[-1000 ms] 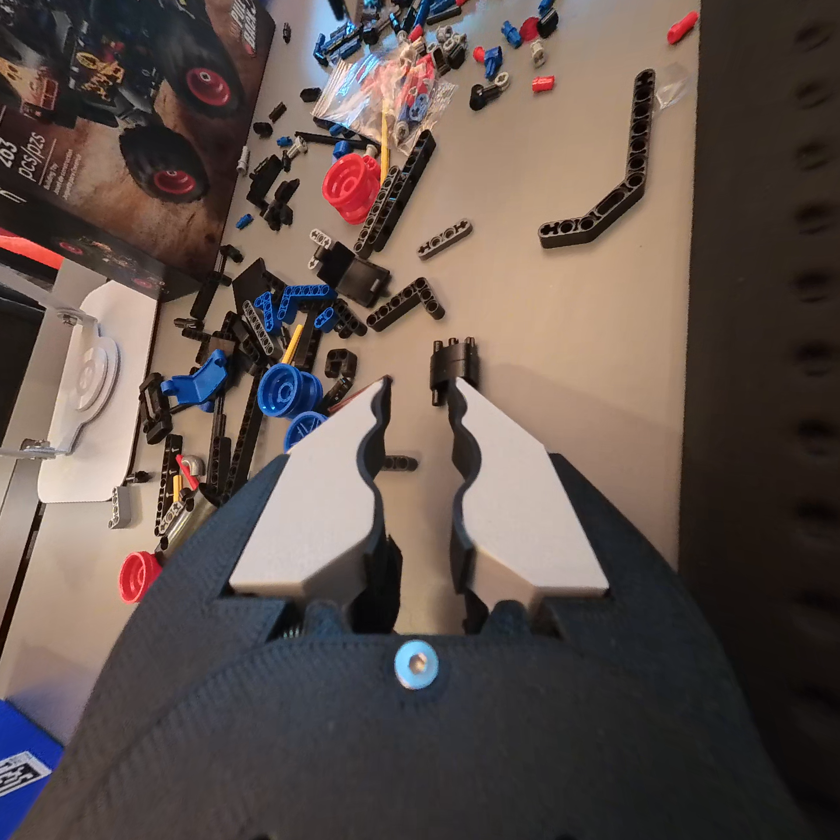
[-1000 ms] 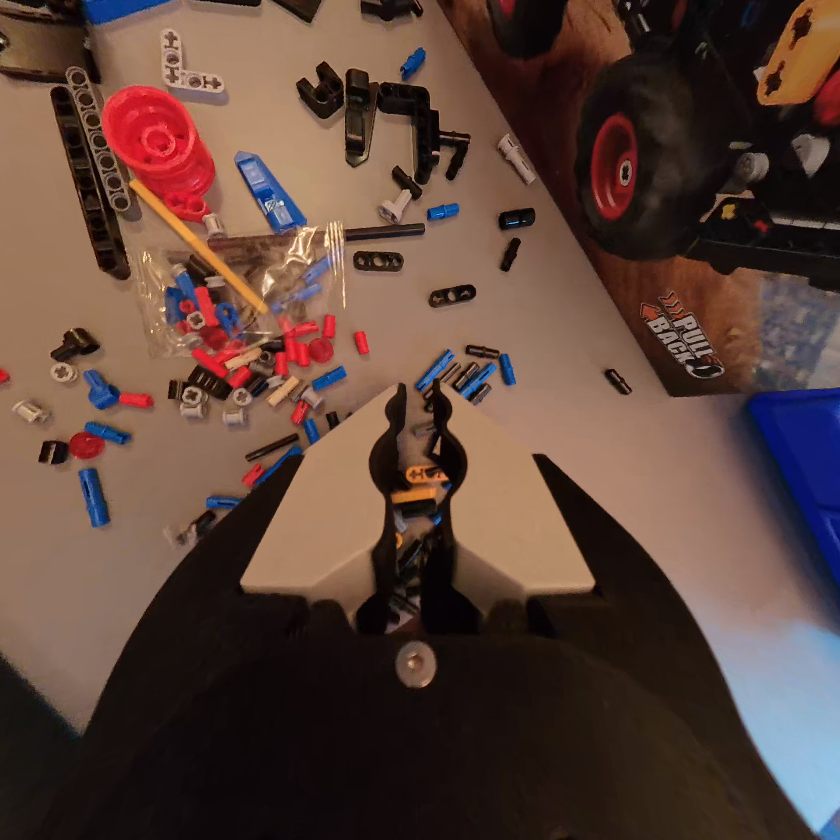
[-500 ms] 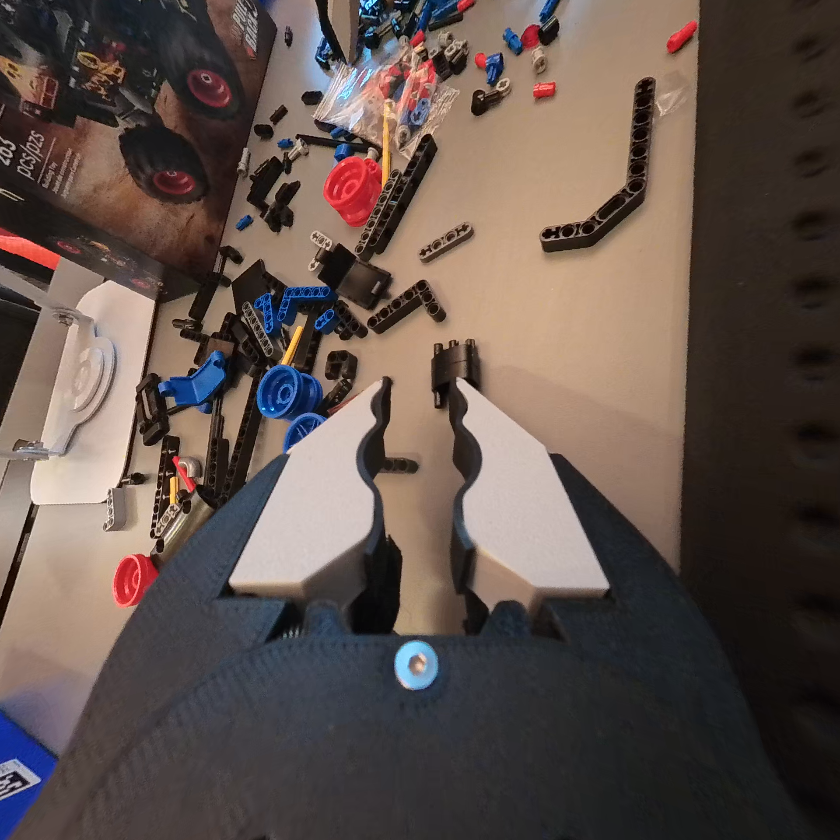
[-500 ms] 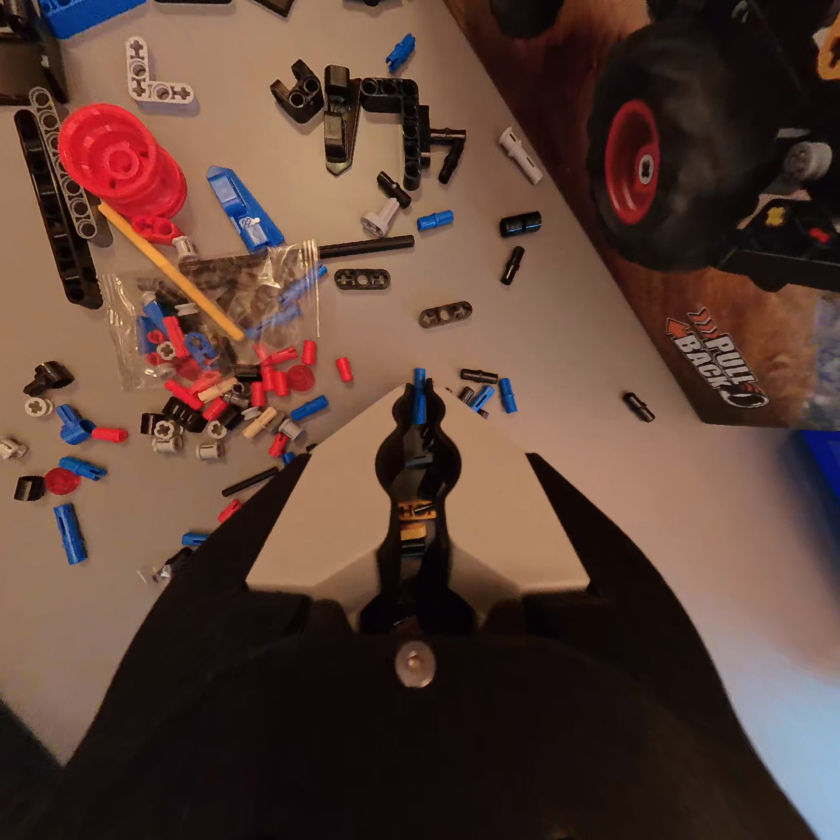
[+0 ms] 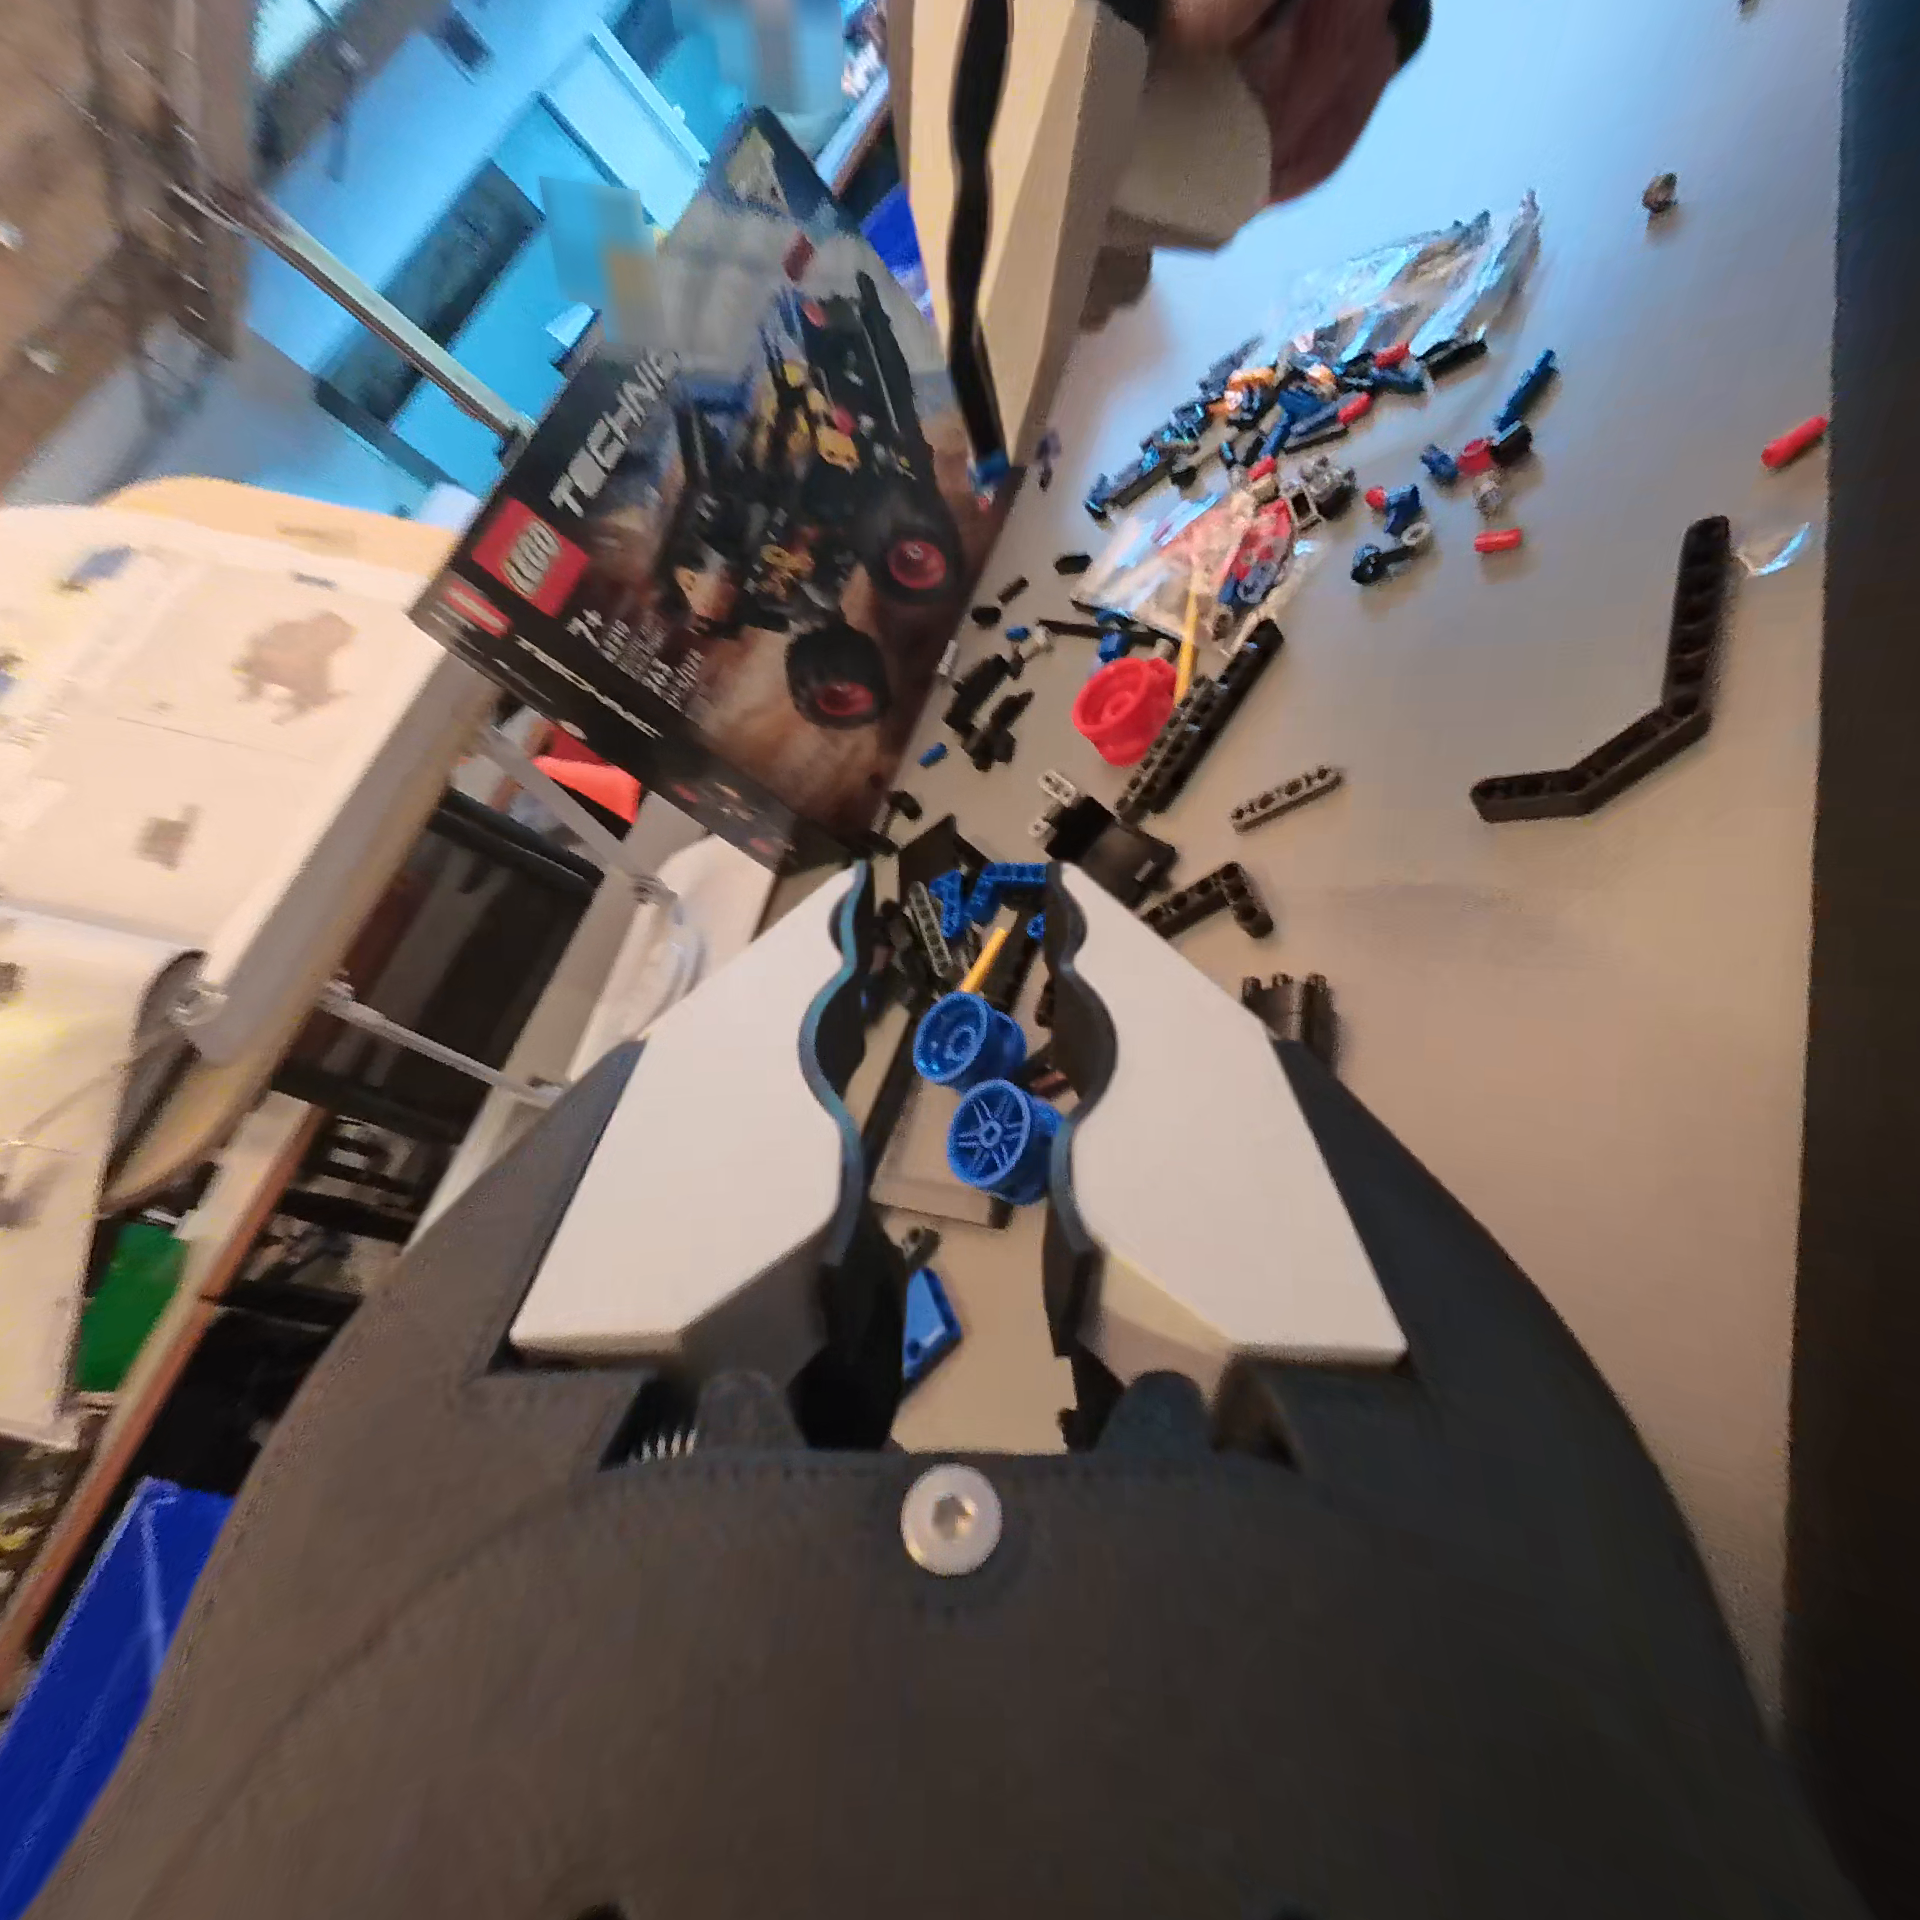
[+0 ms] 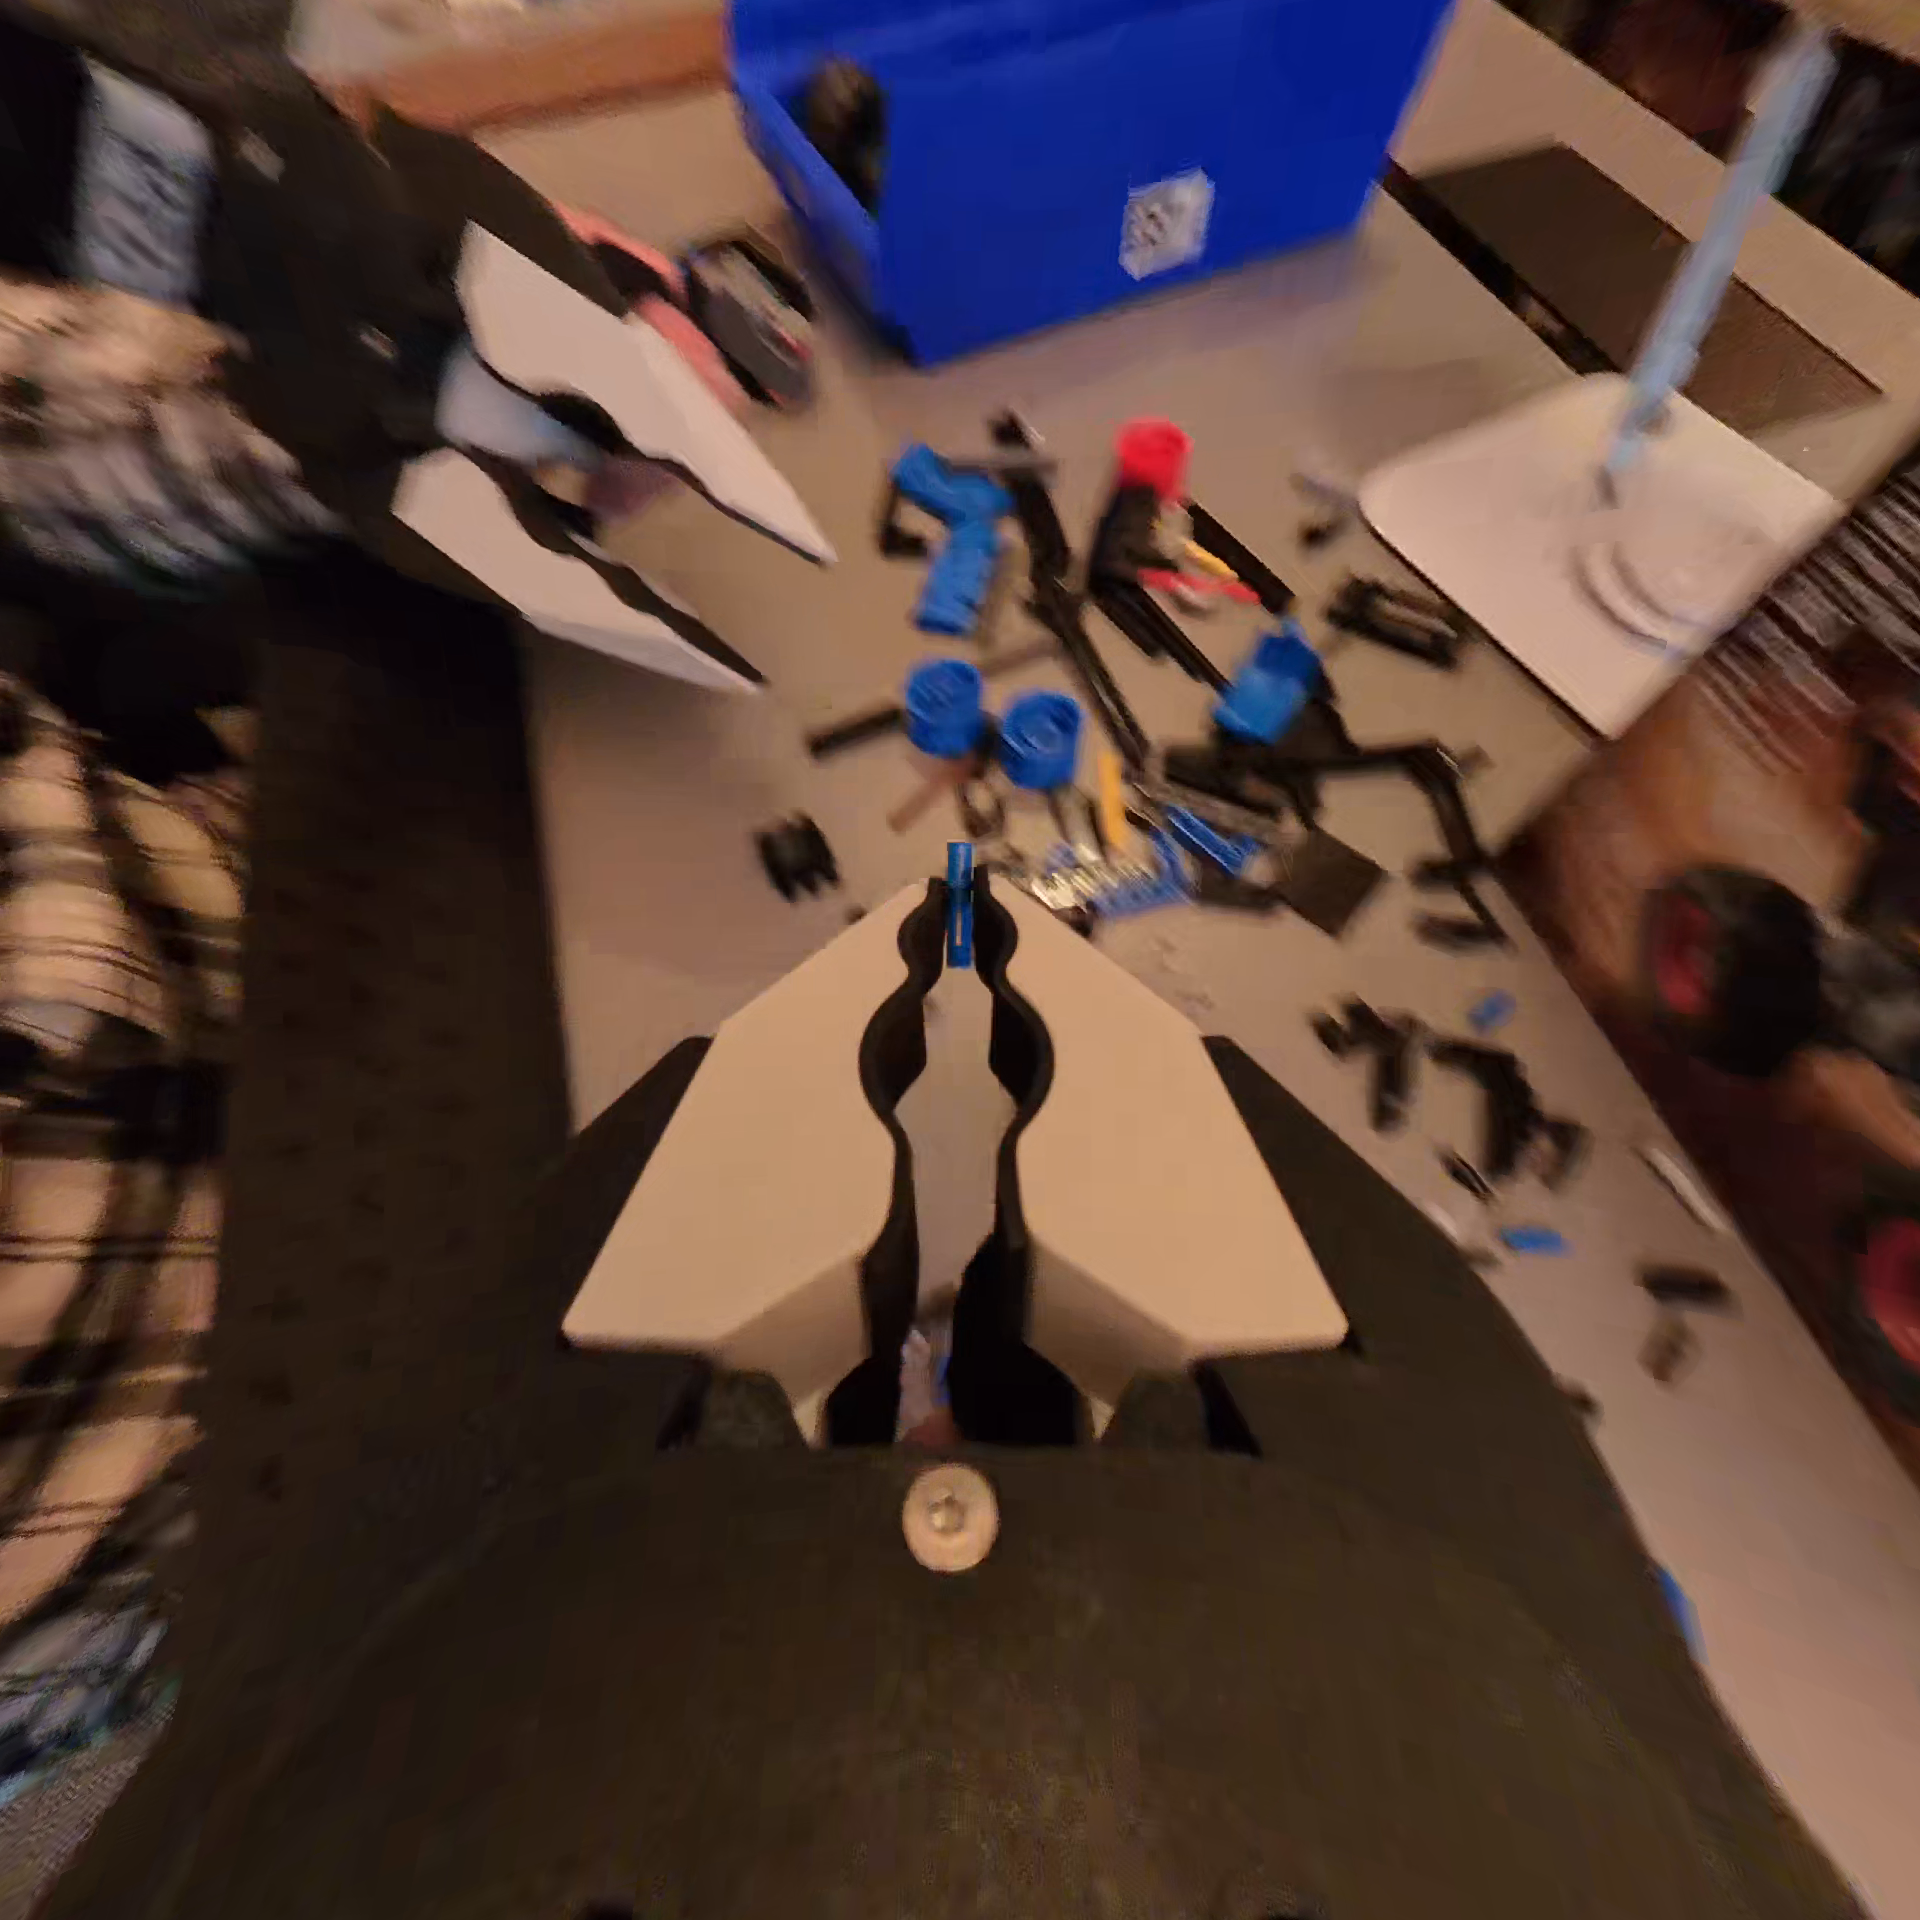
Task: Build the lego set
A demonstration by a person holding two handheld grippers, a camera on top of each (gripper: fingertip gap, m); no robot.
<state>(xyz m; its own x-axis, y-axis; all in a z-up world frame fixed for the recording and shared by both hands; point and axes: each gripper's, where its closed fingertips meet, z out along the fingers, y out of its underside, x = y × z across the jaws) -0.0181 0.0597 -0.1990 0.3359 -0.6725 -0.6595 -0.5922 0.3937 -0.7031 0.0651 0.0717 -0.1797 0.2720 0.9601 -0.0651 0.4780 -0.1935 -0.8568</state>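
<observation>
Blue pin (image 6: 958, 902) now clamped in your right tongs (image 6: 957, 896), lifted off the bench (image 6: 665, 831); left tongs (image 5: 951, 883) stay apart, empty.

We see a grey table (image 5: 1455, 1039) strewn with black, blue and red pieces. Two wheel hubs (image 5: 971, 1044) are bright blue, another hub (image 5: 1117, 712) is red, and a thin axle (image 5: 982, 958) is yellow. The angled beam (image 5: 1621, 748) is black. The set's box (image 5: 727, 603) shows dark tones with red wheels on a brown ground. Both grippers have pale grey fingers (image 5: 717, 1143) on black bodies. A small pin (image 6: 958, 904) is blue, as is the bin (image 6: 1039, 156).
</observation>
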